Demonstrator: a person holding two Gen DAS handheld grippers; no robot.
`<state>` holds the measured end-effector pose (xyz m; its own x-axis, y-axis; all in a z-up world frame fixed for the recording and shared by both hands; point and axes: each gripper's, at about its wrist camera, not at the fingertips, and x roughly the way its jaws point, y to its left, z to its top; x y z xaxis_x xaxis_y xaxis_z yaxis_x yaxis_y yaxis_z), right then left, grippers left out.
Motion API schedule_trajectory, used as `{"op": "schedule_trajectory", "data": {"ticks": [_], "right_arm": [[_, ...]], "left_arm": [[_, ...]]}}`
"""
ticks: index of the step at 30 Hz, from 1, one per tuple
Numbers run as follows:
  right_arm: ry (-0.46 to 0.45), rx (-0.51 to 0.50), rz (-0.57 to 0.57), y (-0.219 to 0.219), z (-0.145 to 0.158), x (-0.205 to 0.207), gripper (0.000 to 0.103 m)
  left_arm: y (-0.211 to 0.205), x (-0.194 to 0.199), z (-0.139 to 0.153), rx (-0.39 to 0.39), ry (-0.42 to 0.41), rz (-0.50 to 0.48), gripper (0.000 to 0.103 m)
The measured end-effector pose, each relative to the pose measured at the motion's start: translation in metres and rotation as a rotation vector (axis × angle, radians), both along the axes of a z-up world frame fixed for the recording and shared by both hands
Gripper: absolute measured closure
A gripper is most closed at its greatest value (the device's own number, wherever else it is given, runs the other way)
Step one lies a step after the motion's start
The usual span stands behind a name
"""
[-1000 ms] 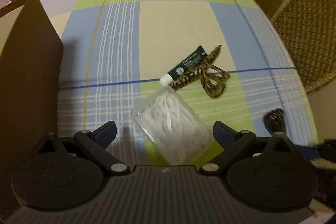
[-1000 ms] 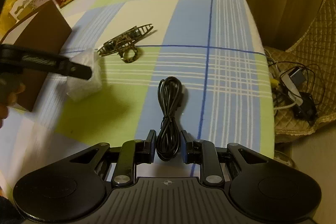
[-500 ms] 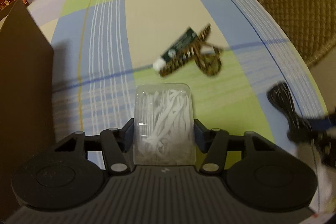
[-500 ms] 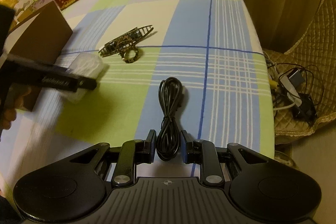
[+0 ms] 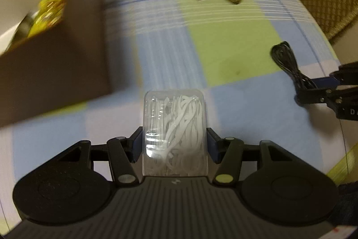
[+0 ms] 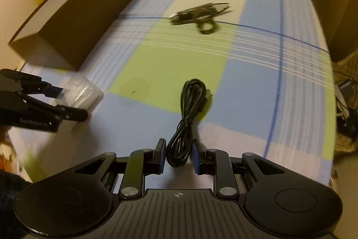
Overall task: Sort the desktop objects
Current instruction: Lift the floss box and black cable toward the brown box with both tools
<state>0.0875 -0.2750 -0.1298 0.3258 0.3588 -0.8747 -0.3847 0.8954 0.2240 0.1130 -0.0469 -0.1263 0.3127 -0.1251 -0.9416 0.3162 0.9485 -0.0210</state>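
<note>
While gripped, clear box (image 5: 174, 127) of white picks (image 5: 179, 124).

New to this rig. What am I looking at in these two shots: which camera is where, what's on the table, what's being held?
No robot arm here: a person holds a two-finger tool in each hand, and each tool carries a fisheye camera looking along its fingers.

The left wrist view shows the left tongs shut on a clear plastic box of white floss picks. The right wrist view shows the right tongs closed around a coiled black cable.

Both are over a checked tablecloth. Further back lie a dark tube with a white cap and a patterned cord, both blurred. At the left stands an open cardboard box.
</note>
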Motion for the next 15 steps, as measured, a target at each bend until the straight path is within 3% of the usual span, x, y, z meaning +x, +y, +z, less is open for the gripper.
{"op": "schedule_trajectory", "data": {"ticks": [2, 4, 7, 12, 15], "right_arm": [[-0.009, -0.001, -0.011, 0.002, -0.001, 0.001, 0.077], [-0.023, 0.008, -0.041, 0.002, -0.001, 0.004, 0.057], [-0.058, 0.001, -0.085, 0.006, -0.003, 0.011, 0.052], [-0.100, -0.054, -0.091, 0.019, -0.003, 0.018, 0.056], [-0.135, -0.100, -0.088, 0.026, -0.004, 0.016, 0.081]], "left_arm": [[0.009, -0.003, 0.000, -0.005, 0.002, 0.035, 0.051], [0.015, -0.003, 0.000, -0.014, -0.007, 0.068, 0.051], [0.016, 0.000, -0.001, -0.026, -0.029, 0.092, 0.045], [0.013, 0.007, -0.003, -0.007, -0.075, 0.101, 0.046], [0.011, 0.008, -0.001, -0.002, -0.091, 0.085, 0.050]]}}
